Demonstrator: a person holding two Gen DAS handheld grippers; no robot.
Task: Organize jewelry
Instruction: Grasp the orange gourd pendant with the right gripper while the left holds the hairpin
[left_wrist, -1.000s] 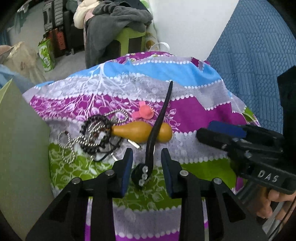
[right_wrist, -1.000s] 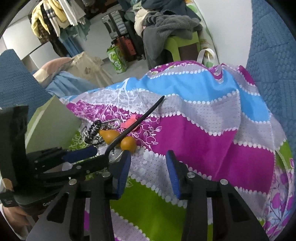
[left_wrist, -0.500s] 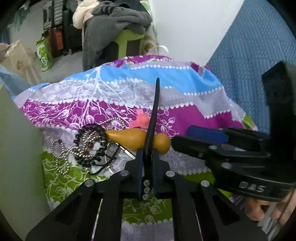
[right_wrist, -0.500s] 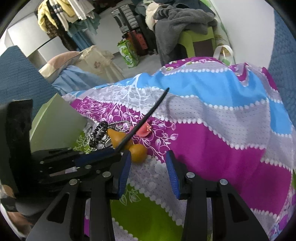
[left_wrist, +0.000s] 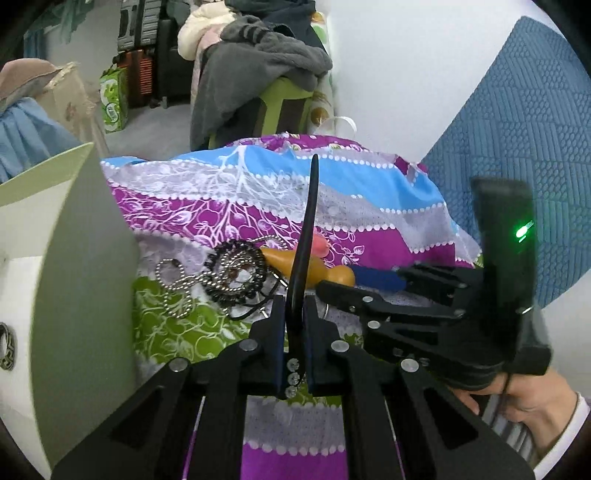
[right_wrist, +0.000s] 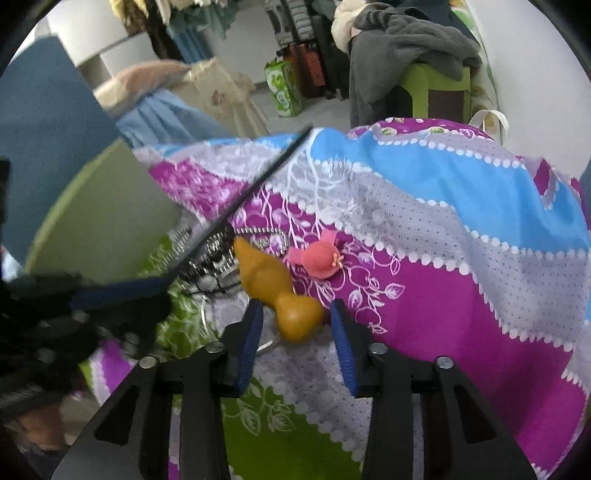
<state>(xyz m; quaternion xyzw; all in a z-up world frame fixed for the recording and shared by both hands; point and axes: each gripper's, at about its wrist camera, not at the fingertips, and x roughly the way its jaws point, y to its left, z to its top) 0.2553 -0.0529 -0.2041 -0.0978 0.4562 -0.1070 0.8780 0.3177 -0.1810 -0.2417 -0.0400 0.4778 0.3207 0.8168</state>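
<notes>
The left gripper (left_wrist: 294, 334) is squeezed tight on a long black hair stick (left_wrist: 306, 236), held above the orange gourd charm (right_wrist: 275, 286). The right gripper (right_wrist: 295, 341) is wide apart, one finger on each side of the gourd. Only the left view shows a ring (left_wrist: 7, 345) in the white box (left_wrist: 79, 266), left of the gourd. No words can be read.
</notes>
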